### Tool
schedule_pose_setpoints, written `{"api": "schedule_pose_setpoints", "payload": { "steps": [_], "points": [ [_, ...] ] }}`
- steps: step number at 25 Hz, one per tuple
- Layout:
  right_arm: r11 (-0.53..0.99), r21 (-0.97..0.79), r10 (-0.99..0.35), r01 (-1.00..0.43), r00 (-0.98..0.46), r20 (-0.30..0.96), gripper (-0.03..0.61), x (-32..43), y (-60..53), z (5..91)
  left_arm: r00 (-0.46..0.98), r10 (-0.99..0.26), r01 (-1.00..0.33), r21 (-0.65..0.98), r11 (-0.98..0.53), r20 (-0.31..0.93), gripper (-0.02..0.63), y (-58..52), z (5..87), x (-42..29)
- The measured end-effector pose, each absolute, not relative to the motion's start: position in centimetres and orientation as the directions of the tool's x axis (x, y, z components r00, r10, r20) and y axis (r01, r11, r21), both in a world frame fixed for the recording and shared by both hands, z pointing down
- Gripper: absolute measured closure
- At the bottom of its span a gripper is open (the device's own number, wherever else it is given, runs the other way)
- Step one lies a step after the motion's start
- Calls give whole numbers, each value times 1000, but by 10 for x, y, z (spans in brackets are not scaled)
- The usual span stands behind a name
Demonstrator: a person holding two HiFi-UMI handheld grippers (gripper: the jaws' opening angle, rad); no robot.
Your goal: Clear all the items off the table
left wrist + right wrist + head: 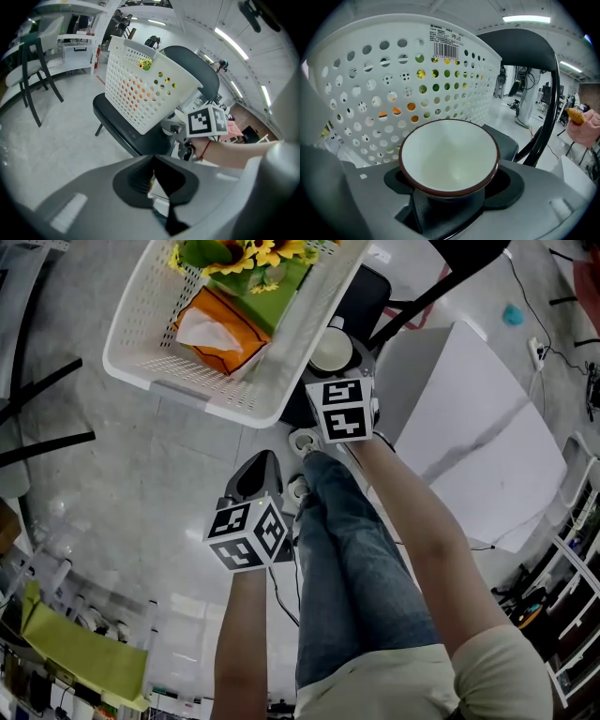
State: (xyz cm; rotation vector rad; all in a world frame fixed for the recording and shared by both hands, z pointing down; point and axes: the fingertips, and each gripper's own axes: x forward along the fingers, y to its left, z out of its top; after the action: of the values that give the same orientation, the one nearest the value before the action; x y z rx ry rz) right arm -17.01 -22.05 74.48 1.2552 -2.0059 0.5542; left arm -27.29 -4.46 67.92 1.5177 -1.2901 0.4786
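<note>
A white perforated basket (220, 395) stands on a black chair (375, 292) and holds sunflowers (253, 254), a green box (272, 292) and an orange tissue box (220, 329). My right gripper (334, 371) is shut on a white bowl with a brown rim (331, 351), held just beside the basket's near corner. In the right gripper view the bowl (449, 157) sits upright between the jaws, with the basket wall (393, 79) close behind it. My left gripper (258, 472) hangs lower, shut and empty; its view shows the basket (145, 89) and the closed jaws (153, 178).
A white table top (478, 437) lies to the right of the chair. The person's legs in jeans (347, 559) are below the grippers. Black chair legs (47, 409) show at the left, shelving (572, 568) at the right. A cable (553, 324) runs over the grey floor.
</note>
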Motion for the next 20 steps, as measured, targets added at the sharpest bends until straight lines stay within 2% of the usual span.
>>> {"api": "schedule_pose_setpoints", "payload": {
  "steps": [17,20],
  "points": [
    [428,-43,-601,-903,-320,732,183,-173,-224,755,356,-466,-885,452,109,810,605,-54,684,-261],
    [434,-90,-578,-896,-354,736,158,-177,-220,757,357,-467,-887,450,103,809,605,-55,683,-260]
  ]
}}
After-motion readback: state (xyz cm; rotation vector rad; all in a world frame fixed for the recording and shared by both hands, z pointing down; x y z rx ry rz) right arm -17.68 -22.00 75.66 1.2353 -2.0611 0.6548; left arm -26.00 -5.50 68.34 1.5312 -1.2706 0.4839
